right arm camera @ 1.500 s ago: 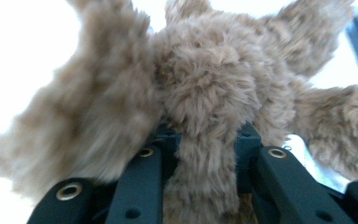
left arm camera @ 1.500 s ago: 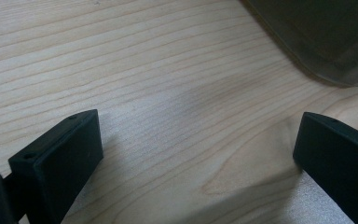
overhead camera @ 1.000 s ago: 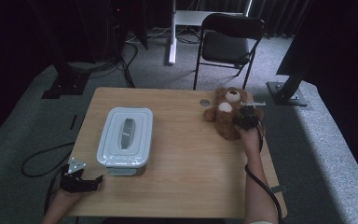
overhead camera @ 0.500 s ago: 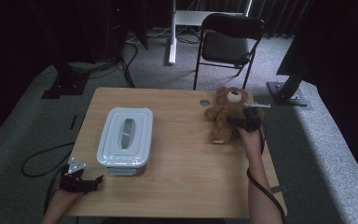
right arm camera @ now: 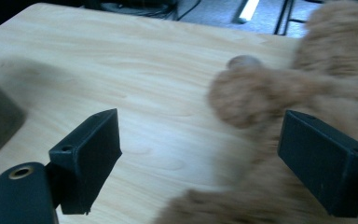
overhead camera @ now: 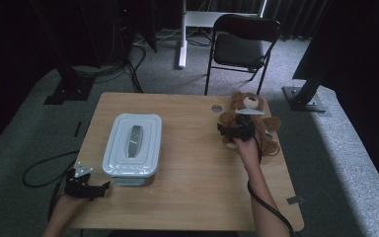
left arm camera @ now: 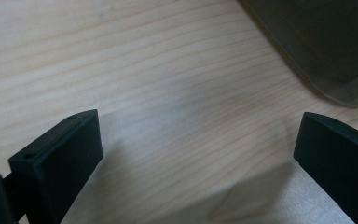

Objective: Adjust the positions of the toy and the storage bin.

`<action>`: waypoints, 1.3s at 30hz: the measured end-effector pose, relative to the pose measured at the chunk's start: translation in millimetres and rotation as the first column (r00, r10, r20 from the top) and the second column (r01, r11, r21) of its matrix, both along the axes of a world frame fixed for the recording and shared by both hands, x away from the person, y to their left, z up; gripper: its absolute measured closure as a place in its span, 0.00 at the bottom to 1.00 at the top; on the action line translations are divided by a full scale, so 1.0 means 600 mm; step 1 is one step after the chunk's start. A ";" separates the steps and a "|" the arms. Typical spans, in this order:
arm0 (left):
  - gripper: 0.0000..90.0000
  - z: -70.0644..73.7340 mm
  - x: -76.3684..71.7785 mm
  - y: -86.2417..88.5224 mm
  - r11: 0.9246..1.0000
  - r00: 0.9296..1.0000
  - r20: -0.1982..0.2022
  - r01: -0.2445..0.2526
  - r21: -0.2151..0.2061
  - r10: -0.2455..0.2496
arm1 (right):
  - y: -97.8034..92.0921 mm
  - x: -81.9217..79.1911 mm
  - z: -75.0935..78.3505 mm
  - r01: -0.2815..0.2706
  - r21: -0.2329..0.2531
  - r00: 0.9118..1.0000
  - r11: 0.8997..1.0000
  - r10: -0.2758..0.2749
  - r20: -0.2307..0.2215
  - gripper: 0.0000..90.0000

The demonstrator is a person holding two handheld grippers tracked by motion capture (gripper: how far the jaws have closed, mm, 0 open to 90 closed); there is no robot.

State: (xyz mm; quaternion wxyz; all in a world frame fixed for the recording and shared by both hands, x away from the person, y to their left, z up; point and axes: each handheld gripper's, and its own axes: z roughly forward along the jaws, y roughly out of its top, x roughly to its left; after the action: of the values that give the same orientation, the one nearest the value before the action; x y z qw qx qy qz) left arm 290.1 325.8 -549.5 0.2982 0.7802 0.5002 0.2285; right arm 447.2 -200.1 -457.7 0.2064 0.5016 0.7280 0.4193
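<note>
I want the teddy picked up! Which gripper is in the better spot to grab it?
The right gripper: it hangs open right over the teddy bear. The left gripper sits open at the table's near corner, beside the lidded box.

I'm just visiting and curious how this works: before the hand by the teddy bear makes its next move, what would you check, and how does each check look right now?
1. Right gripper jaws open wide: ok.
2. Teddy bear within reach: ok; its fur lies beside and below the right jaw, an arm pokes toward the gap.
3. Bear properly between the jaws: not ok; mostly bare table between them.
4. Sharp view of the bear: not ok; it is blurred in the right gripper view.
5. Container lid closed: ok.
6. Left gripper open, holding nothing: ok; it rests near the container's corner.
</note>
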 end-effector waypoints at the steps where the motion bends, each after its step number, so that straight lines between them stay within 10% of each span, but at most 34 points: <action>1: 0.02 0.001 0.003 -0.001 1.000 1.000 -0.007 0.001 -0.011 -0.001 | 0.008 -0.002 -0.003 -0.013 0.005 1.000 1.000 0.013 -0.001 0.14; 12: 0.02 0.024 0.052 0.001 0.996 0.990 0.109 -0.093 -0.014 0.094 | 0.101 -0.019 -0.053 -0.114 0.034 0.990 0.993 0.116 -0.073 0.14; 28: 0.02 0.024 0.101 -0.007 0.997 0.994 0.078 -0.073 -0.039 0.076 | 0.236 -0.018 -0.112 -0.210 0.006 0.971 0.978 0.209 -0.118 0.13; 39: 0.02 0.034 0.081 -0.036 0.999 0.994 0.101 -0.038 -0.028 0.040 | 0.248 -0.013 -0.118 -0.239 0.064 0.960 0.969 0.245 -0.131 0.12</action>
State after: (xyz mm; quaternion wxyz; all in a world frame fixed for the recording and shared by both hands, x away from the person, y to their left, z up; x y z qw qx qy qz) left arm 338.8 304.5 -529.2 0.3288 0.7537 0.5025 0.2672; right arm 439.2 -51.1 -528.4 0.0908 0.4413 0.7863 0.4227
